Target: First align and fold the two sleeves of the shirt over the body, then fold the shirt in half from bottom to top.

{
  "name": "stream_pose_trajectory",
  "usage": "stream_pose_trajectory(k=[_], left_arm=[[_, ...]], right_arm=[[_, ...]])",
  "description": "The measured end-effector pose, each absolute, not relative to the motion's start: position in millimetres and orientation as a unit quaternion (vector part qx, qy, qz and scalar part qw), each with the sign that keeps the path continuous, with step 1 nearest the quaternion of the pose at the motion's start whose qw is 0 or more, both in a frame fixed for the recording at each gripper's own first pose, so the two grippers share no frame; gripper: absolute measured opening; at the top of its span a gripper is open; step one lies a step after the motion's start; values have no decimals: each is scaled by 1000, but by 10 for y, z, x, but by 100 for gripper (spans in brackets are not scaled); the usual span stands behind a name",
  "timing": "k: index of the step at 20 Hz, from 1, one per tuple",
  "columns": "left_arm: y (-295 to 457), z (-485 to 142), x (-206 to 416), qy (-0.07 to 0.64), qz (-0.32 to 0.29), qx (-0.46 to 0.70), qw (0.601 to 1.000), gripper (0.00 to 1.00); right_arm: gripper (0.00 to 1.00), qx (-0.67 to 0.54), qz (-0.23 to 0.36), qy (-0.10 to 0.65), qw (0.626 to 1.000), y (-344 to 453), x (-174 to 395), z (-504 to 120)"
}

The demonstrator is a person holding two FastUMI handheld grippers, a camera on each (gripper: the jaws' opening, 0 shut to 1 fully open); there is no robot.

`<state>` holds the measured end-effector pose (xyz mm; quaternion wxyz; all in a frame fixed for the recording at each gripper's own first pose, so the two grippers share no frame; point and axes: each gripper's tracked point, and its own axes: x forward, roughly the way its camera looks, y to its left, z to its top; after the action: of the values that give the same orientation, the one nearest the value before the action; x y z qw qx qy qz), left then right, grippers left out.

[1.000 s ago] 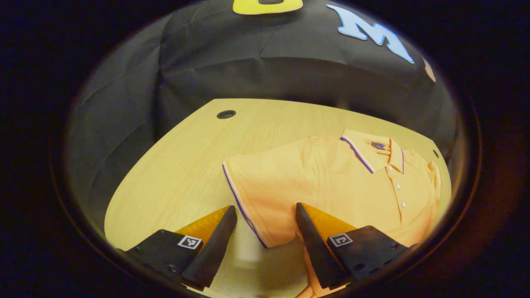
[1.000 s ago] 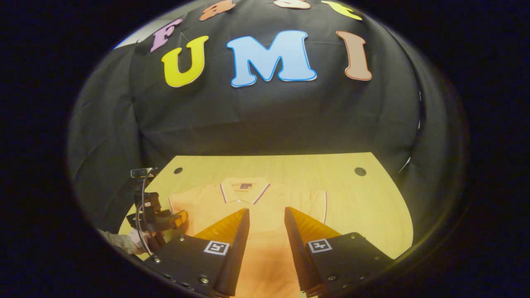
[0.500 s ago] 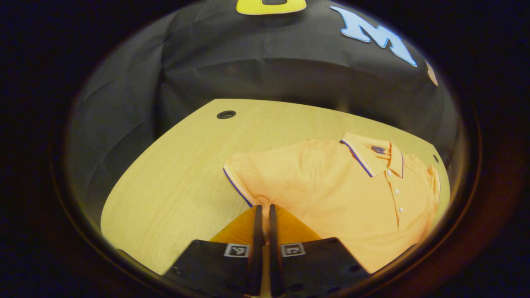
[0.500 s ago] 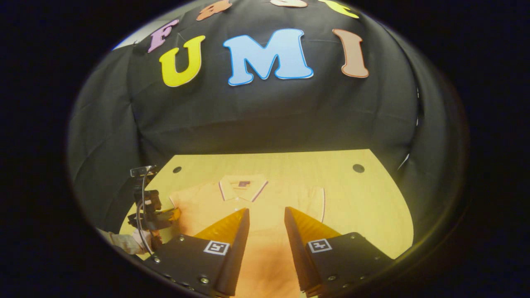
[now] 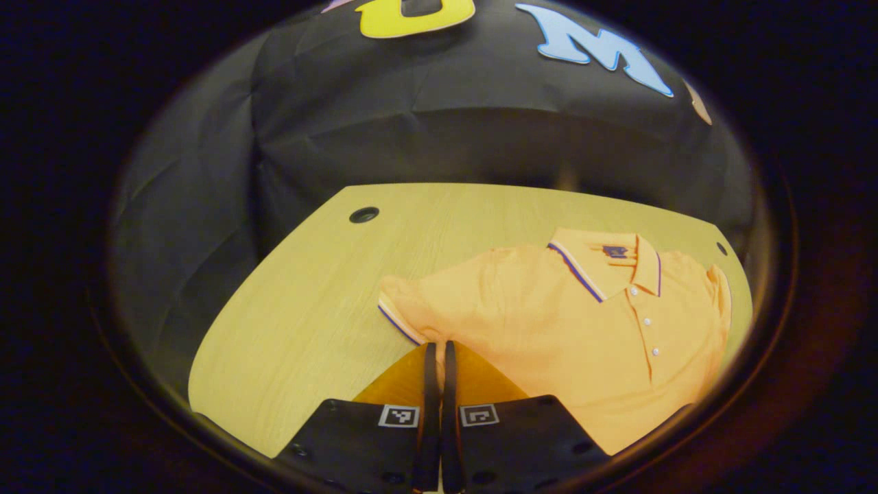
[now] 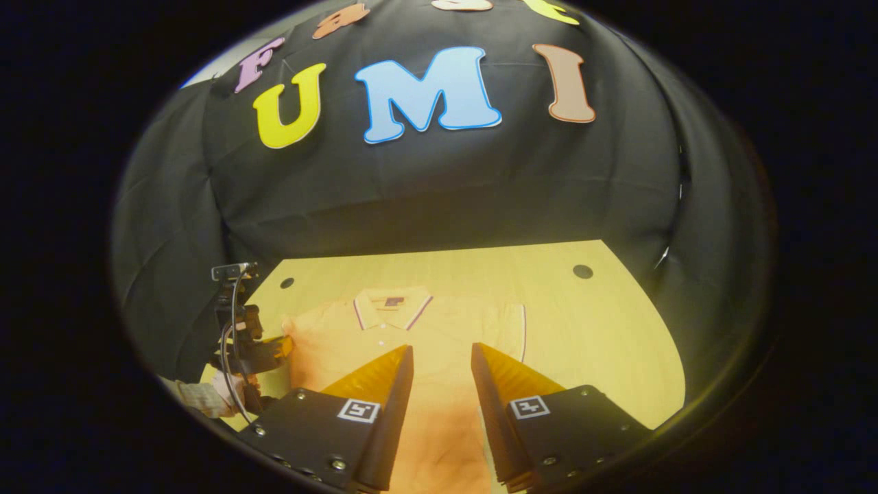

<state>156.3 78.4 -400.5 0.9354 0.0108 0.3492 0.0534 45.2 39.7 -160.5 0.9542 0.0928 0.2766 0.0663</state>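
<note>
Booth: we see a black cloth wall (image 6: 439,199) rising behind a pale wooden surface (image 5: 295,302), which has small round holes near its far corners (image 5: 363,215).

Shirt: an orange polo shirt (image 5: 549,322) lies face up on the surface, collar toward the cloth wall. In the right gripper view we see the same shirt (image 6: 411,336) spread roughly in the middle of the surface.

Collar: it lies flat, edged with a dark stripe (image 5: 603,257), and a row of small white buttons (image 5: 645,322) runs down the placket below it.

Left sleeve: the sleeve (image 5: 418,302) nearest the left gripper is bunched and drawn in toward the body; its striped cuff (image 5: 398,322) ends right at the gripper's fingertips.

Right sleeve: in the right gripper view we see the other sleeve (image 6: 511,329) lying flat, its striped cuff edge facing the bare wood.

Left gripper: we see the left gripper (image 5: 436,348) with its fingers pressed together on the cuff edge of the left sleeve, low over the surface. In the right gripper view it appears farther off (image 6: 271,346) at the shirt's side, held by a hand (image 6: 206,398).

Right gripper: the right gripper (image 6: 439,353) has its fingers well apart, with the lower body of the shirt between and beneath them. We cannot tell whether the fingers touch the cloth.
</note>
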Motion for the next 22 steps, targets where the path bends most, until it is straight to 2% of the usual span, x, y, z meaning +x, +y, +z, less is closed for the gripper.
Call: stream_pose_trajectory(k=[10, 20, 22], left_arm=[[-569, -3567, 1810, 298, -83, 75, 948, 7], [-1145, -3737, 1737, 316, -119, 65, 939, 8], [-1165, -3783, 1721, 322, -121, 59, 937, 16]], right_arm=[[55, 113, 34, 279, 953, 98, 302, -1668], [54, 121, -1, 291, 949, -293, 75, -1746], [54, 120, -3, 291, 949, -327, -31, -1699]])
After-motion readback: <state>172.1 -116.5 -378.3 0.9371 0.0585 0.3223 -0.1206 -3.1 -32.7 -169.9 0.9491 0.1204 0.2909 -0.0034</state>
